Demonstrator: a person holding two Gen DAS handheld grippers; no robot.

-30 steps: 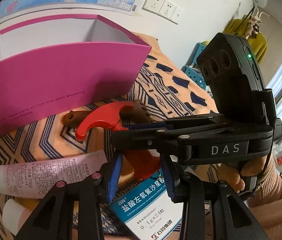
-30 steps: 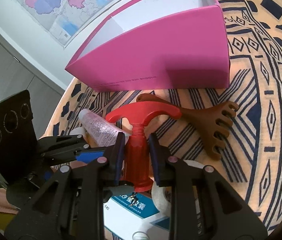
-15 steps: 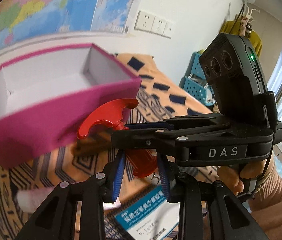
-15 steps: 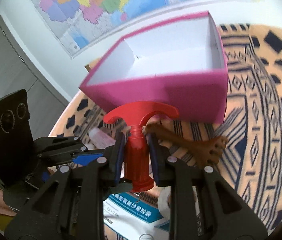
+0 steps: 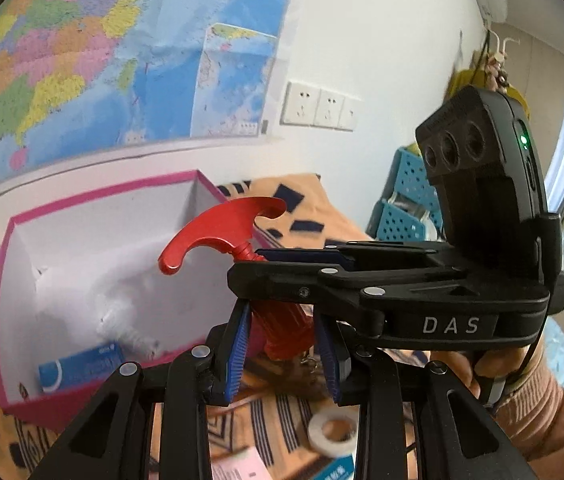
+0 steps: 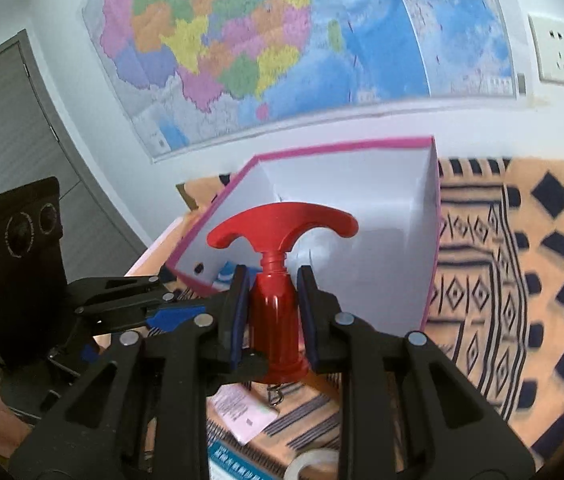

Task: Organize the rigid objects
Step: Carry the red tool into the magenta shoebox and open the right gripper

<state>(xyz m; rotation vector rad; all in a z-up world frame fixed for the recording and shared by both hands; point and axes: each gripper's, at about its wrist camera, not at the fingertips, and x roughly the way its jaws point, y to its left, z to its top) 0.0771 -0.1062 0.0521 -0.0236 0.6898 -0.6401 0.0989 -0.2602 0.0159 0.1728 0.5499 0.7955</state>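
Note:
A red corkscrew (image 5: 222,228) with a curved handle hangs in the air in front of the open pink box (image 5: 6,320). My left gripper (image 5: 282,344) is shut on the lower end of its ribbed body. My right gripper (image 5: 250,266) crosses in from the right and grips the body higher up. In the right wrist view the corkscrew (image 6: 282,224) stands upright between the blue pads of my right gripper (image 6: 274,312), just before the box (image 6: 429,260). The left gripper (image 6: 190,304) reaches in from the left, its tips hidden behind my right finger.
The box holds a blue carton (image 5: 82,368) and a clear blurred item. On the patterned cloth (image 6: 521,280) below lie a tape roll (image 5: 333,432), a blue and white medicine box (image 6: 242,468) and a pink printed tube (image 6: 242,404). A hand (image 5: 461,364) holds the right gripper.
Both grippers have risen together with the red corkscroll lifted off the cloth. The box's inside now shows from above, and the brown comb has dropped out of view.

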